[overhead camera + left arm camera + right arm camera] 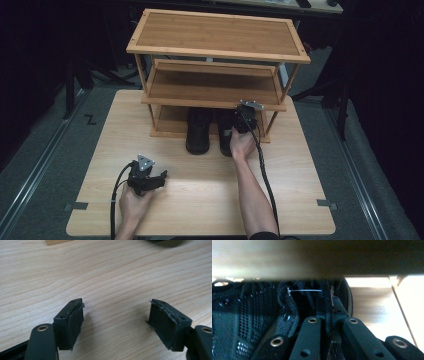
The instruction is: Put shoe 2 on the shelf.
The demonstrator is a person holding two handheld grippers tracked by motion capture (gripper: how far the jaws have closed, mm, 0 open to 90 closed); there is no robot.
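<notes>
Two black shoes [210, 131] stand side by side in the bottom bay of a wooden rack [215, 32] at the table's far edge, leaving a narrow strip of bare board to the right of them. The middle shelf [210, 89] hangs low over the shoes, cramping entry from above. The near half of the table [200, 200] lies open, and the left gripper [116, 323] rests there with bare wood between its jaws.

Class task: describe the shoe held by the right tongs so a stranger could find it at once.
Find the three-tier bamboo rack at the table's far edge. Two black mesh lace-up shoes sit at its bottom shelf. It is the right-hand shoe, the one the right tongs pinch.
</notes>
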